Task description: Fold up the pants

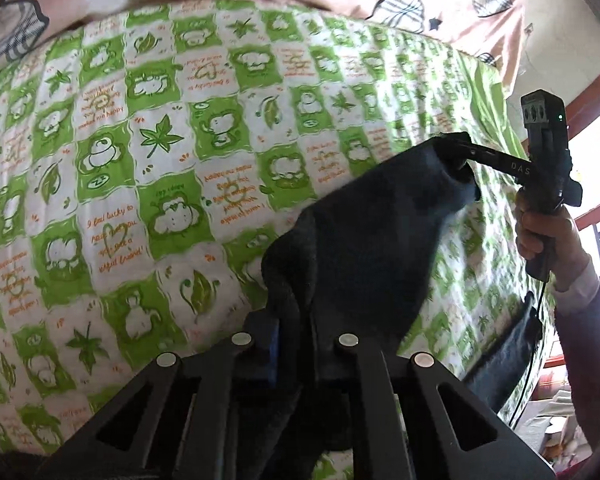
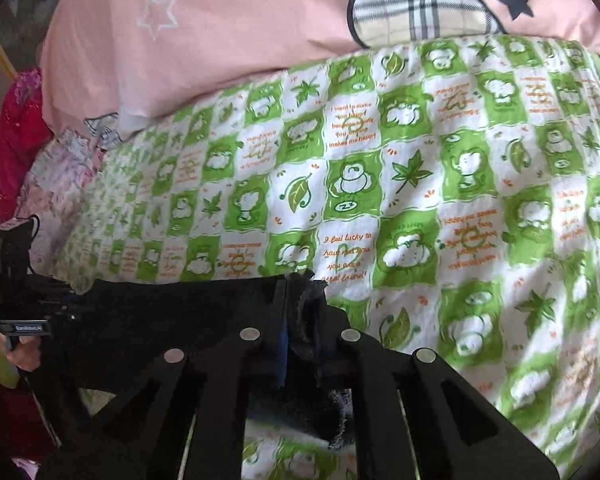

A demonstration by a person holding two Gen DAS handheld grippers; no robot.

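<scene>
The dark grey pants (image 1: 372,224) hang stretched in the air between my two grippers, above the green-and-white patterned bedspread (image 1: 140,140). My left gripper (image 1: 296,320) is shut on one end of the pants. My right gripper (image 1: 460,152) shows at the right of the left wrist view, shut on the other end. In the right wrist view my right gripper (image 2: 304,304) pinches a bunched edge of the pants (image 2: 172,312), which stretch left to the left gripper (image 2: 66,304). More of the pants hangs below, partly hidden.
A pink quilt with plaid patches (image 2: 220,40) lies along the far side of the bedspread (image 2: 460,200). Red and floral fabrics (image 2: 16,140) pile at the left. A window and wooden frame (image 1: 596,200) are at the right, past the bed edge.
</scene>
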